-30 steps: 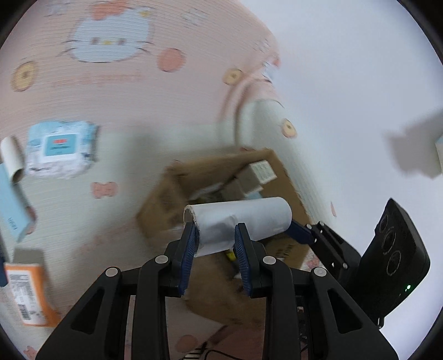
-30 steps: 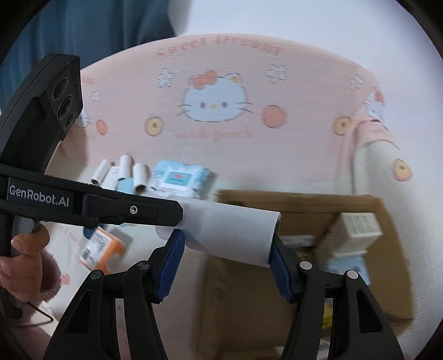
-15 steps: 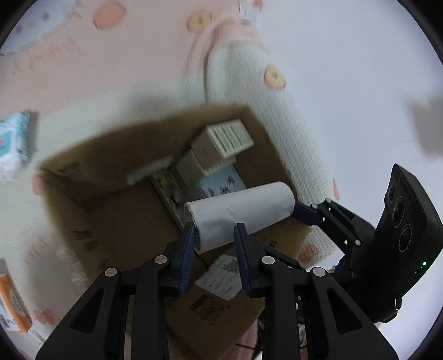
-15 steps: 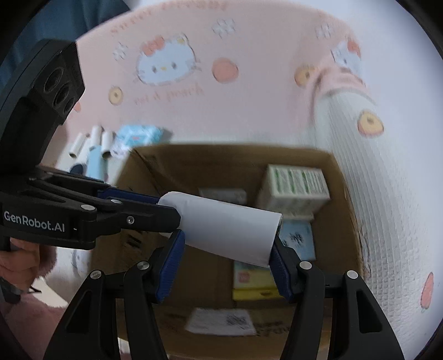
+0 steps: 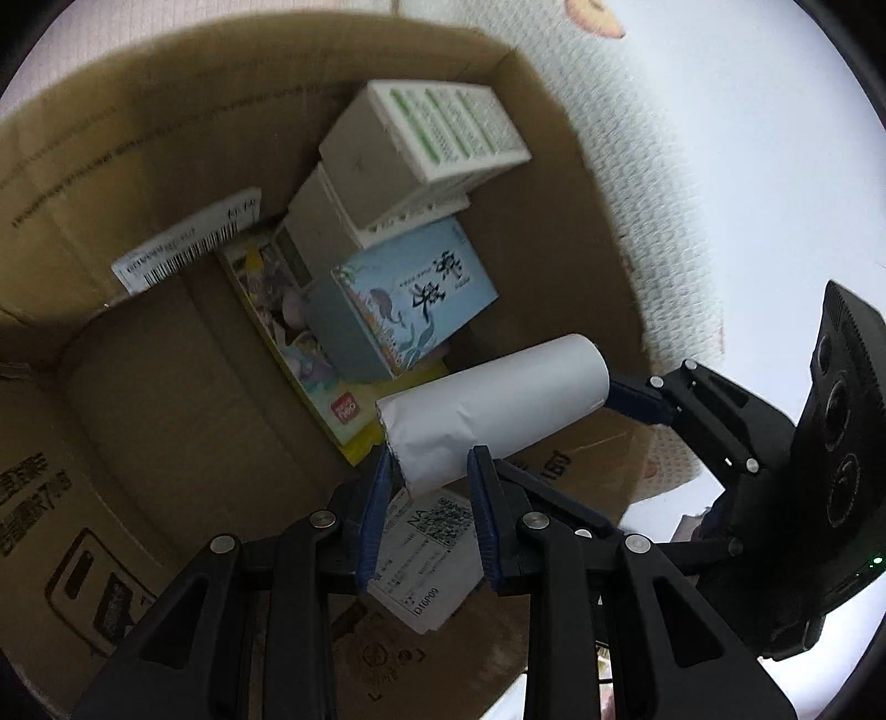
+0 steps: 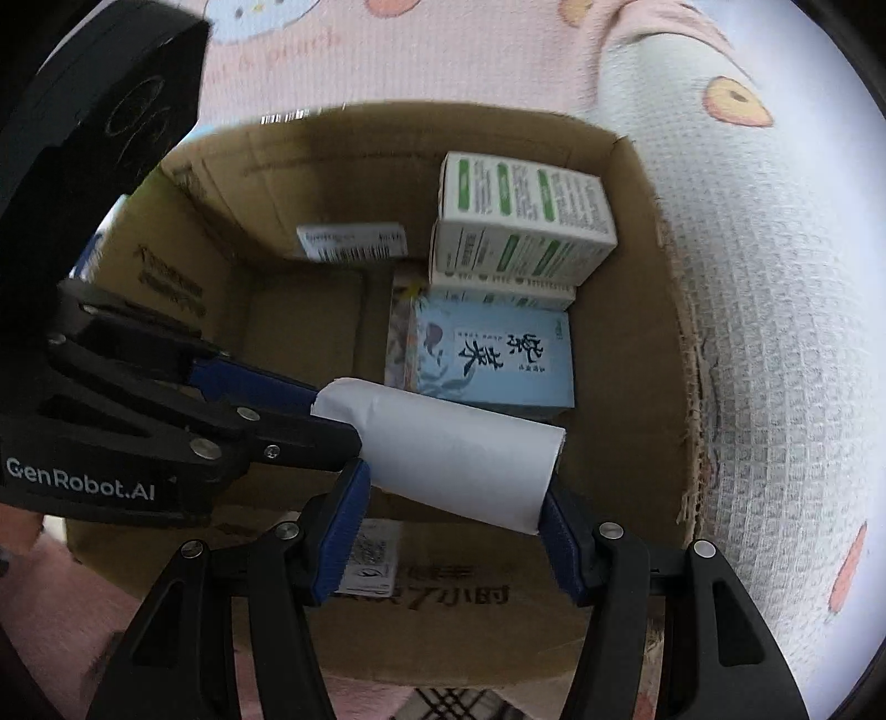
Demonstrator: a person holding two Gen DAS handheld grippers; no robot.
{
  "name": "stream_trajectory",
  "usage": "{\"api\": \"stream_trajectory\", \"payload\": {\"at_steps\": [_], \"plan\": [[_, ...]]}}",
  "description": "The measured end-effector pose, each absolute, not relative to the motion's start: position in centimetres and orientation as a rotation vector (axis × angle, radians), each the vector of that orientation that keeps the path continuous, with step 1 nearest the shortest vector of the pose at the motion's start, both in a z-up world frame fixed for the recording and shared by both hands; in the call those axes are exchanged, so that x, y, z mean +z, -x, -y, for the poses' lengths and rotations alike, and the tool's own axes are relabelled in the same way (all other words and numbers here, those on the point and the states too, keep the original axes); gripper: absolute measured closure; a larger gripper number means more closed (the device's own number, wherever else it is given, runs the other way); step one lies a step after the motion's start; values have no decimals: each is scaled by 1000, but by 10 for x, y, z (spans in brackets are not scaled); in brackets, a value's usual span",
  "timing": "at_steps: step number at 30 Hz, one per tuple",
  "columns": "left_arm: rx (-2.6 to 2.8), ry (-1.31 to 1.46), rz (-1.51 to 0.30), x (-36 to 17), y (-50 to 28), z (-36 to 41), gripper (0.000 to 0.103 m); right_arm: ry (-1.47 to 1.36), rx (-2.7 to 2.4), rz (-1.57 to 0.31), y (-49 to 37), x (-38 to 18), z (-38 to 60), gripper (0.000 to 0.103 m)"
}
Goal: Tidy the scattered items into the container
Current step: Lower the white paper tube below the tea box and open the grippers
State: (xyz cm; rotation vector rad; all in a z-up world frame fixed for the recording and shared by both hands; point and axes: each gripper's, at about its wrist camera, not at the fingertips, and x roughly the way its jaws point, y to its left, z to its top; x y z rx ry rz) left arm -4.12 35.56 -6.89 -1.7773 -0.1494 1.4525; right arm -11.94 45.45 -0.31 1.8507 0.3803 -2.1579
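A white paper roll (image 5: pixel 498 404) hangs over the open cardboard box (image 5: pixel 166 138), held level by both grippers. My left gripper (image 5: pixel 429 471) is shut across the roll's crumpled near end. In the right wrist view my right gripper (image 6: pixel 451 498) clamps the same roll (image 6: pixel 459 454) lengthwise, one blue pad on each end, above the box (image 6: pixel 637 332). The left gripper (image 6: pixel 326 421) comes in there from the left. Part of the box floor below the roll is hidden.
Inside the box lie stacked green-and-white cartons (image 6: pixel 520 205), a pale blue carton (image 6: pixel 493 354) and a flat yellow-edged pack (image 5: pixel 288 343). A barcode label (image 6: pixel 351 241) sticks to the far wall. Pink printed bedding (image 6: pixel 443 50) and a white waffle blanket (image 6: pixel 775 332) surround the box.
Both grippers carried the roll from beside the box to over its opening and sank toward it, tilting down. The scattered items on the bedding left the view. The grips stayed the same.
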Motion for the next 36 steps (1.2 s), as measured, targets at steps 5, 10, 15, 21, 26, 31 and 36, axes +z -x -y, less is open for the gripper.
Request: {"api": "stream_trajectory", "payload": {"at_steps": [5, 10, 15, 21, 26, 31, 36], "plan": [[1432, 1815, 168, -84, 42, -357, 73, -1910, -2100, -366, 129, -19, -458, 46], [1401, 1863, 127, -99, 37, -365, 73, -1938, -2071, -407, 134, -32, -458, 46], [1389, 1888, 115, -110, 33, -368, 73, -1979, -2057, -547, 132, -46, -457, 45], [1430, 1887, 51, -107, 31, -359, 73, -1958, -2062, -557, 123, -39, -458, 44], [1474, 1924, 5, -110, 29, -354, 86, -1960, -2068, -467, 120, -34, -463, 49], [1457, 2006, -17, -126, 27, -361, 95, -2023, -2064, -517, 124, -44, -467, 75], [1450, 2016, -51, -137, 26, -372, 95, -2093, -2009, -468, 129, -61, -473, 75]]}}
